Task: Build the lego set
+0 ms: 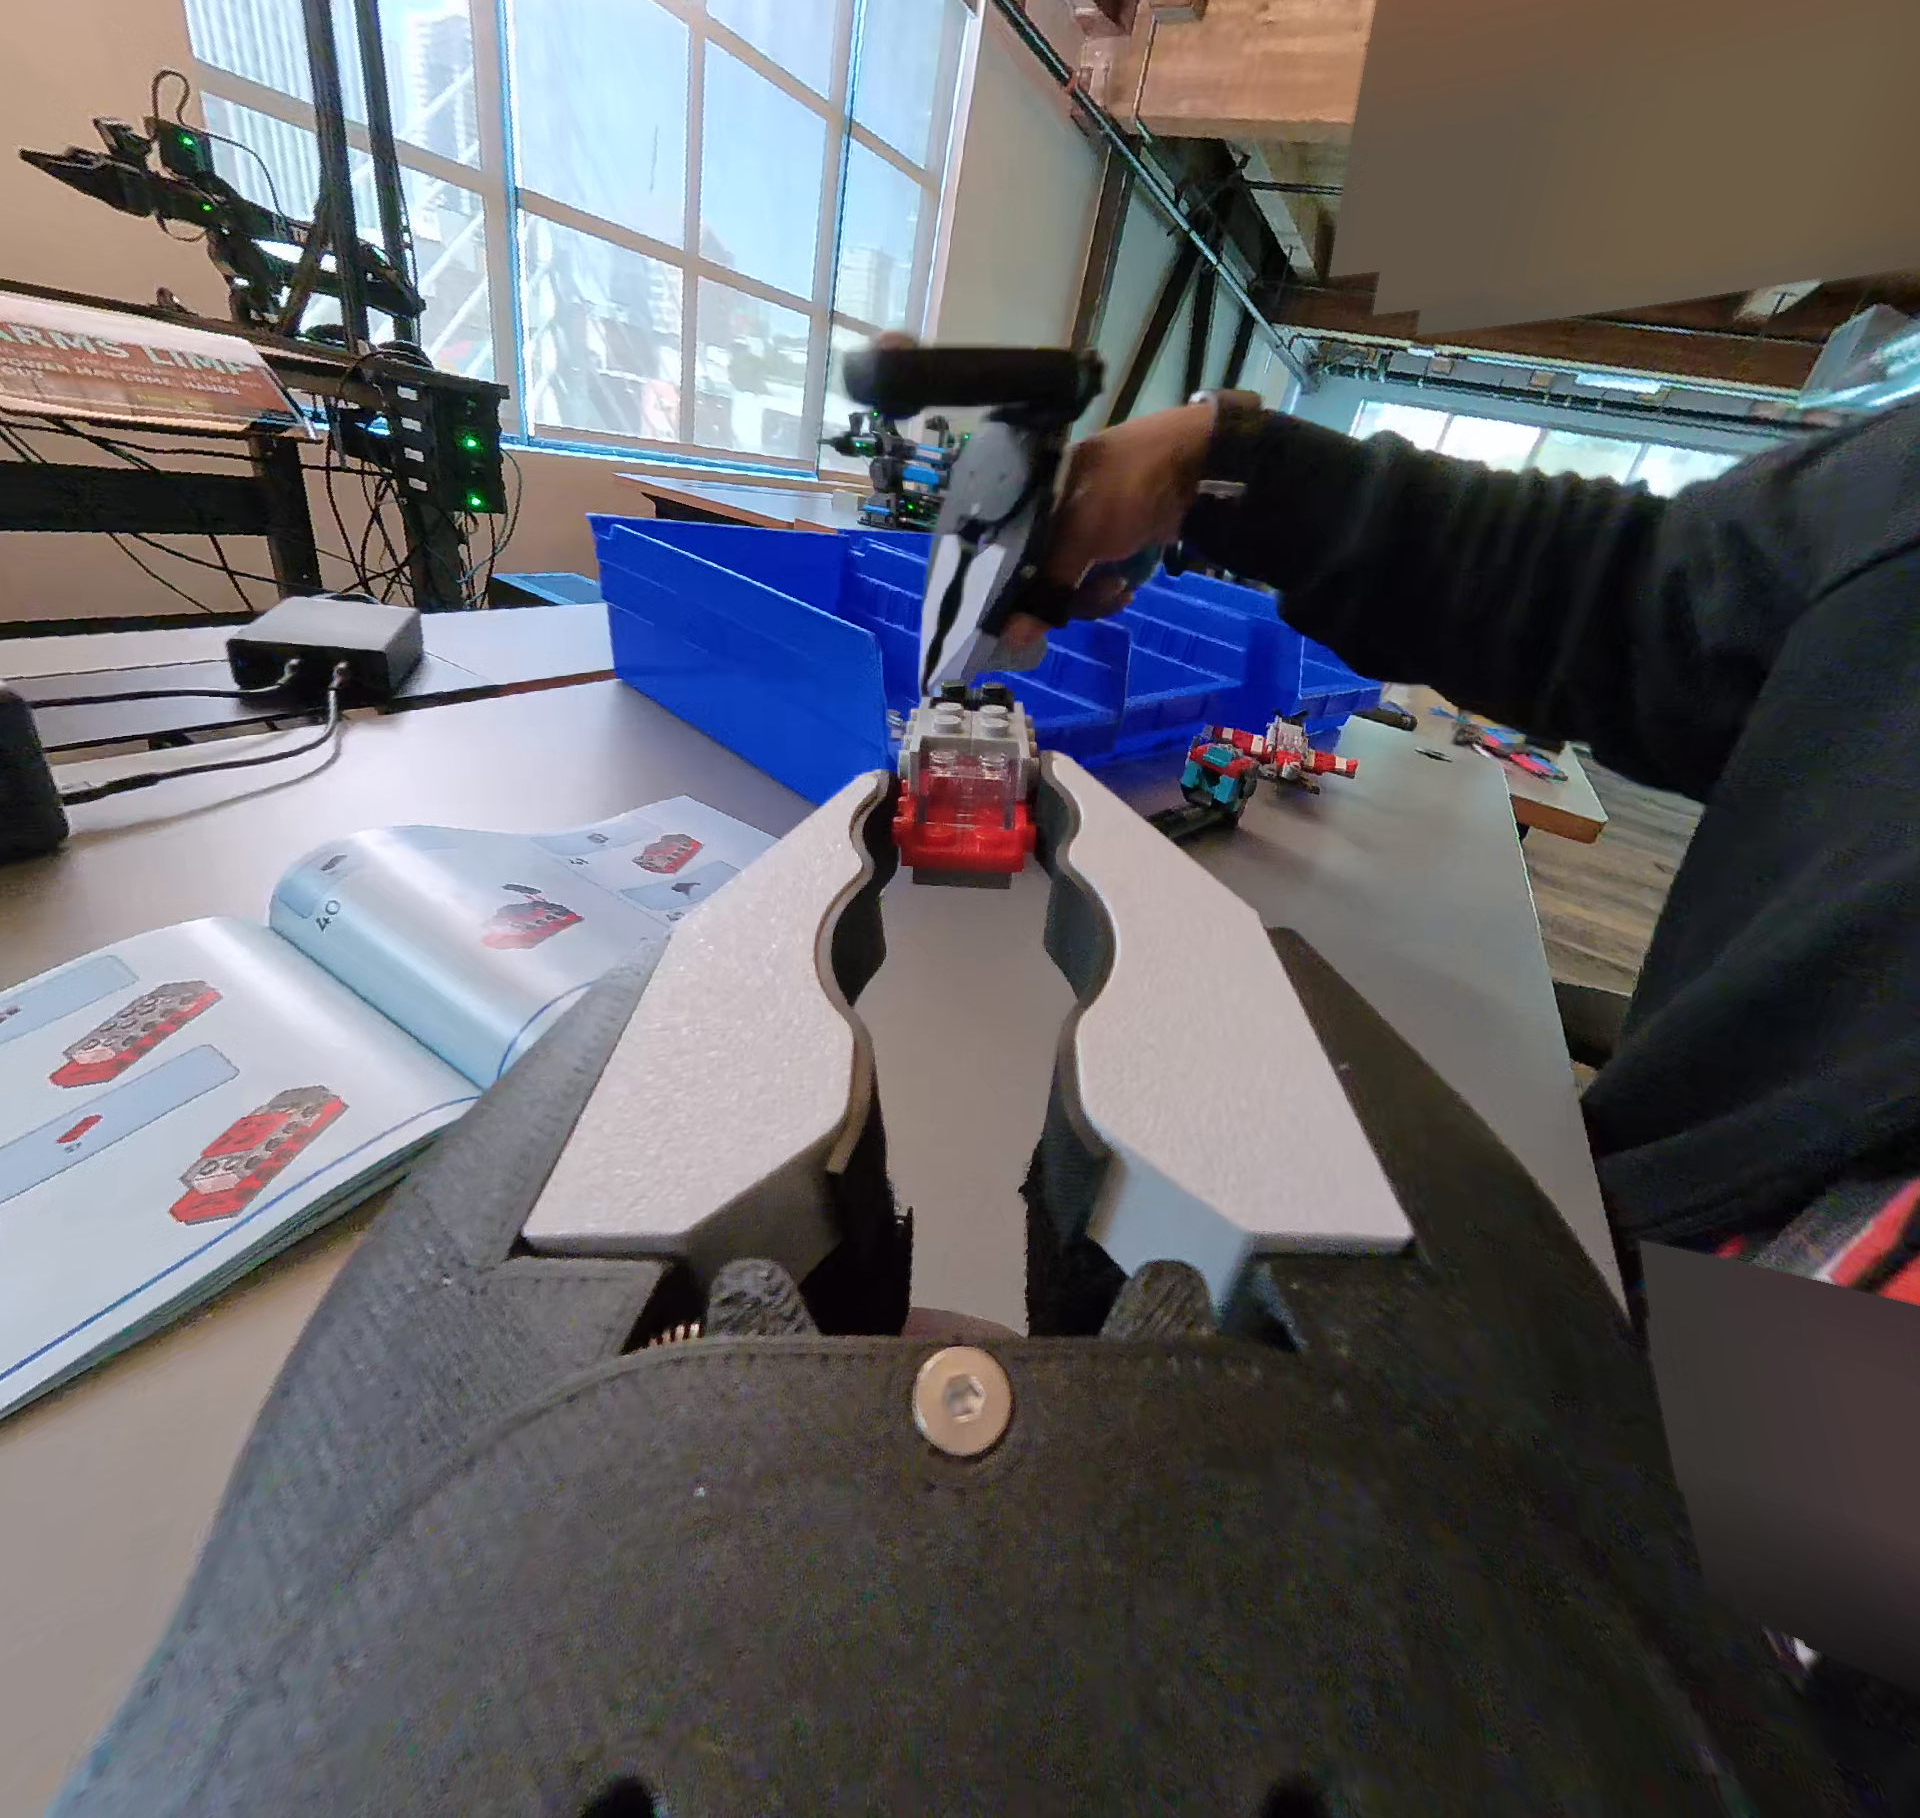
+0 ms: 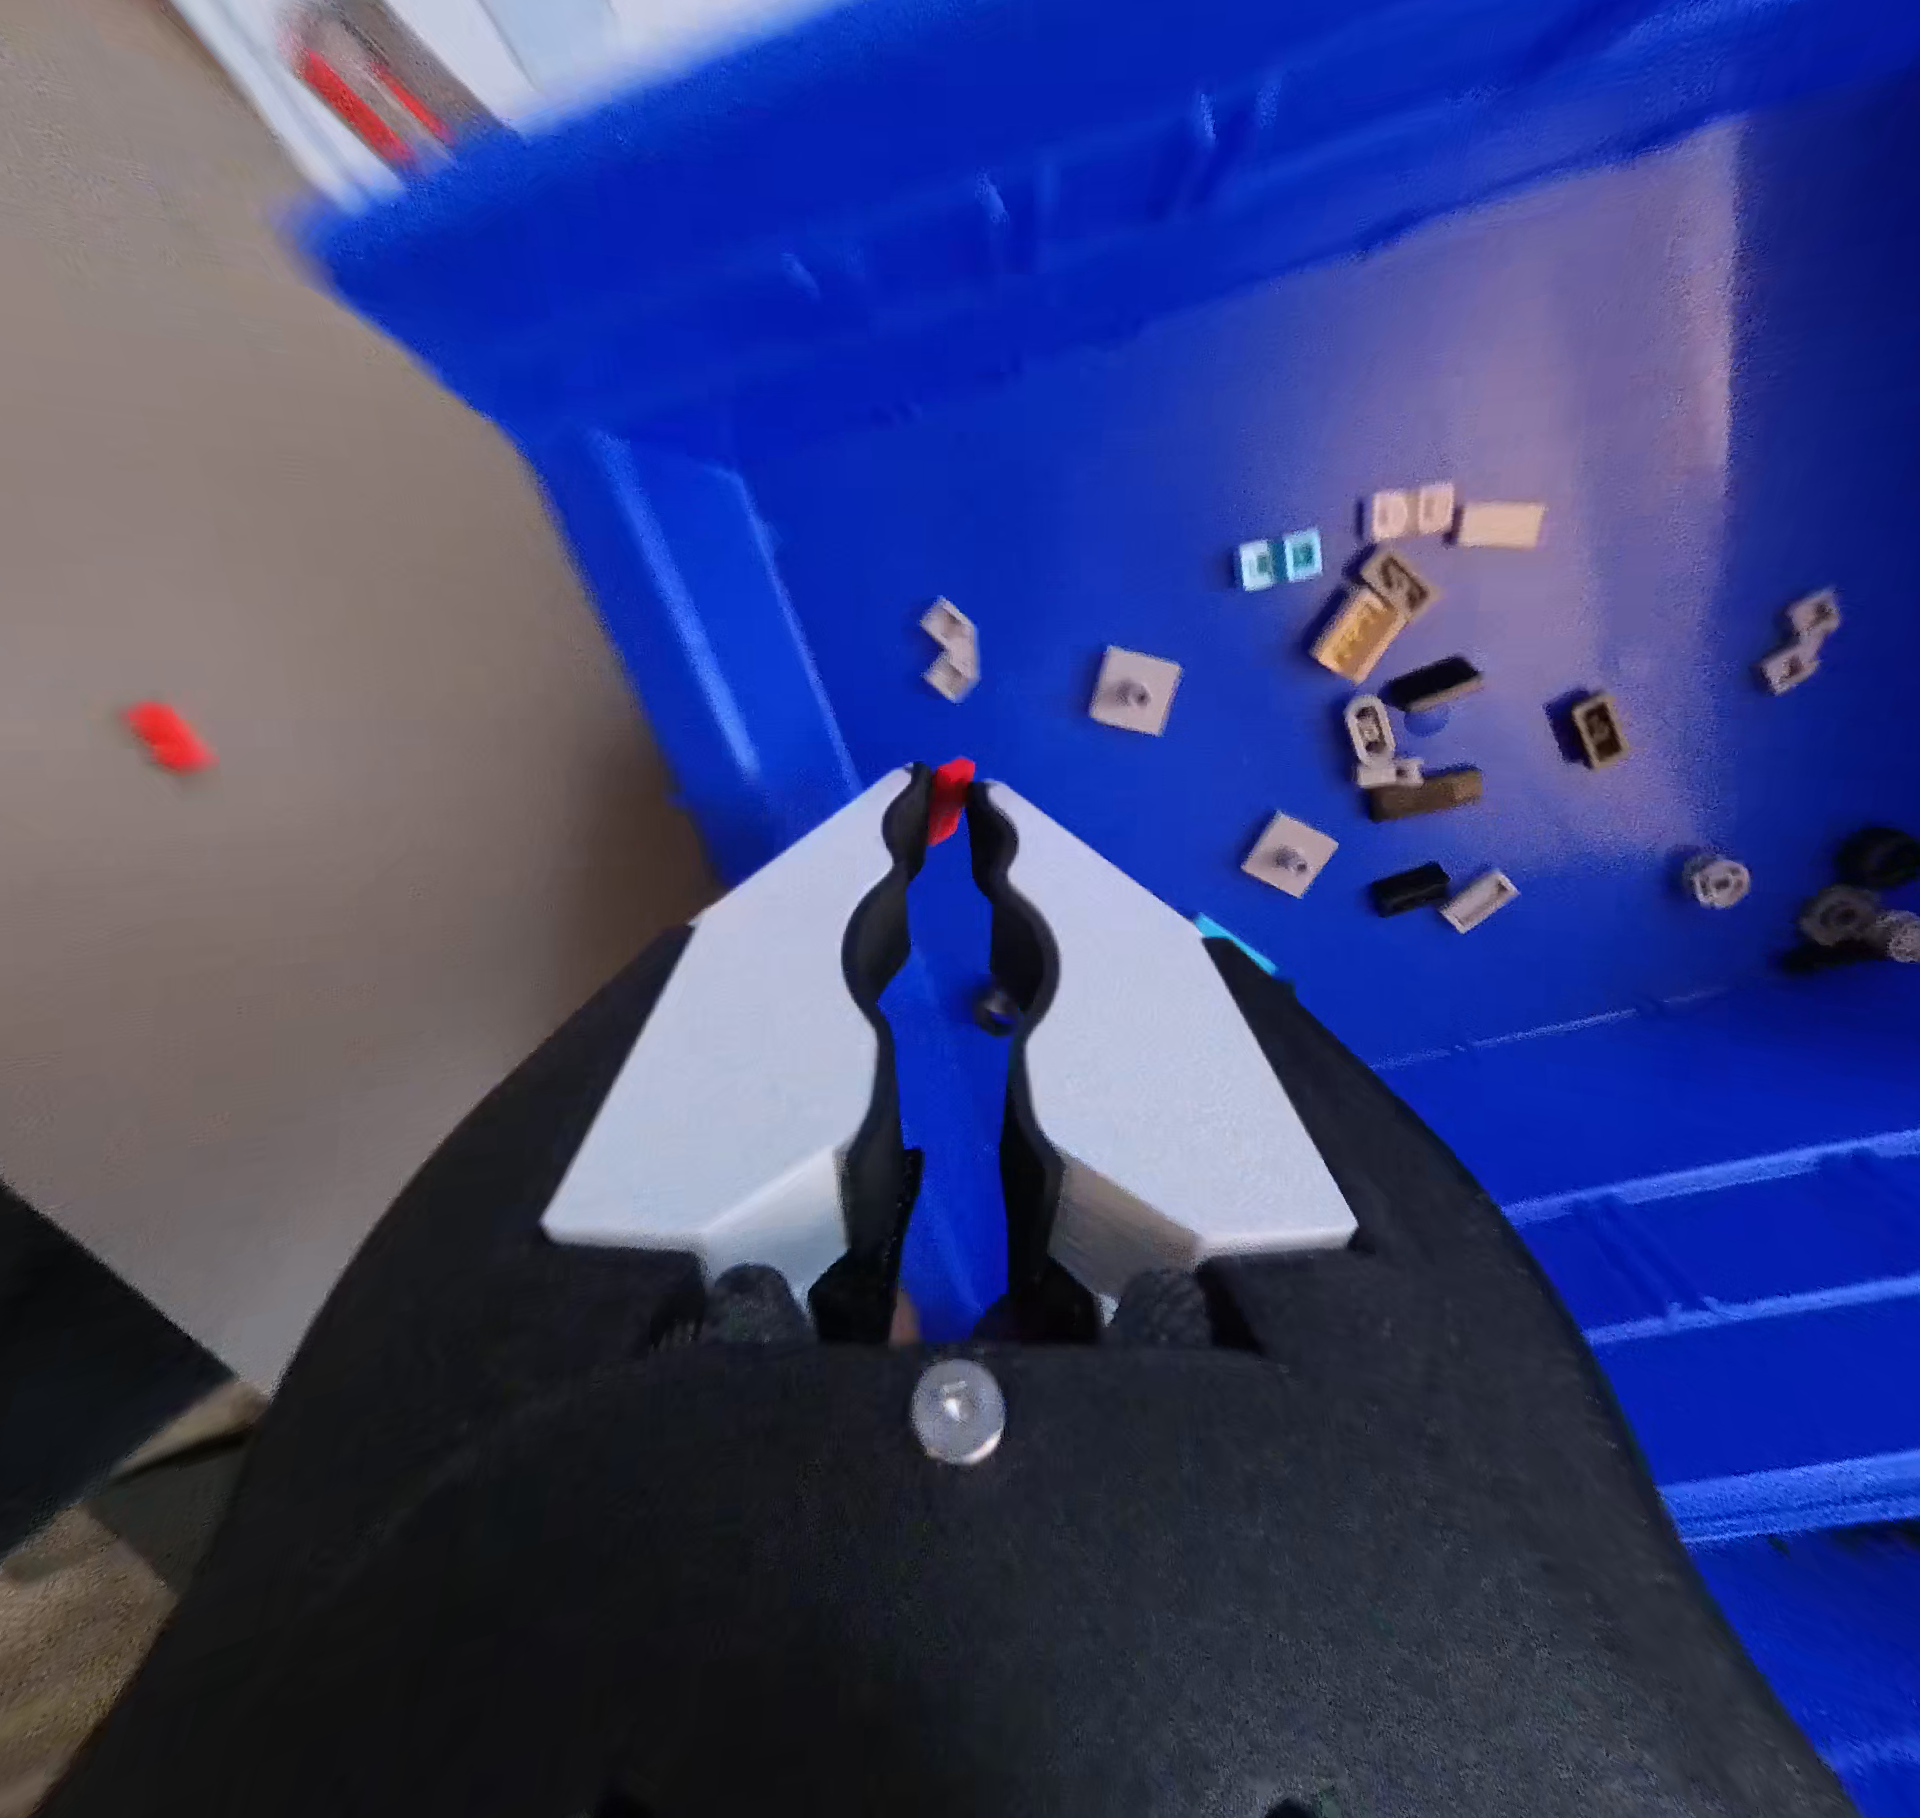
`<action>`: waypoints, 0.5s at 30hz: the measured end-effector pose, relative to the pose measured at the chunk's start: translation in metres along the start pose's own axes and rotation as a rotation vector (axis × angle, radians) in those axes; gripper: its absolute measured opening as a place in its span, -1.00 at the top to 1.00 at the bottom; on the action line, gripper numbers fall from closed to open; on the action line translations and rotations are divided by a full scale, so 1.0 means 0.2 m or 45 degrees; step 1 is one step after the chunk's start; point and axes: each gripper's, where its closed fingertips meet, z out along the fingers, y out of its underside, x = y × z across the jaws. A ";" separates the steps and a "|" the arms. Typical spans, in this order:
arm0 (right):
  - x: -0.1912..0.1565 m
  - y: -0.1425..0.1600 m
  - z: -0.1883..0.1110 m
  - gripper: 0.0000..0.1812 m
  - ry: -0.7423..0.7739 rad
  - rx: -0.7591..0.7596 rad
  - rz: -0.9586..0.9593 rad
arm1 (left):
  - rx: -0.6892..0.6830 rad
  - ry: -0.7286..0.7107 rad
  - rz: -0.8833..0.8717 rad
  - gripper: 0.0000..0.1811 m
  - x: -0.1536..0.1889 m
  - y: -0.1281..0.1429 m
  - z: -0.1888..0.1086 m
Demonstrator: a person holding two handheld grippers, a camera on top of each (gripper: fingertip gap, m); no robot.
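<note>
My left gripper (image 1: 966,812) is shut on a small lego build (image 1: 966,792) with a red base, a clear brick and grey bricks on top, held just above the grey table. The right gripper (image 1: 951,672) shows in the left wrist view, held by a hand, pointing down just behind the build. In the right wrist view my right gripper (image 2: 948,794) is shut on a small red lego piece (image 2: 950,798) at its fingertips, over the edge of a blue bin (image 2: 1143,418). Another small red piece (image 2: 166,735) lies on the table to the left.
The blue bin holds several loose grey, tan, black and teal pieces (image 2: 1382,646). More blue bins (image 1: 1195,646) stand behind the build. An open instruction booklet (image 1: 260,1062) lies at the left. A finished red and teal model (image 1: 1262,760) sits at the right. A black box with cables (image 1: 327,641) is far left.
</note>
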 end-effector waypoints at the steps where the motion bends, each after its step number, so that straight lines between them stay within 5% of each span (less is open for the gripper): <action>1: -0.05 -0.05 -0.05 0.92 -0.031 0.091 0.009 | 0.009 -0.011 -0.010 0.71 -0.01 -0.01 0.00; 6: -0.50 -0.22 -0.20 0.92 -0.206 0.423 -0.077 | 0.065 -0.067 0.008 0.71 -0.07 -0.08 0.00; 11: -0.96 -0.36 -0.06 0.92 -0.358 0.614 -0.153 | 0.005 -0.078 0.102 0.72 -0.09 -0.09 0.01; 15: -1.13 -0.48 0.05 0.92 -0.437 0.800 0.013 | -0.016 -0.088 0.109 0.71 -0.06 -0.03 -0.03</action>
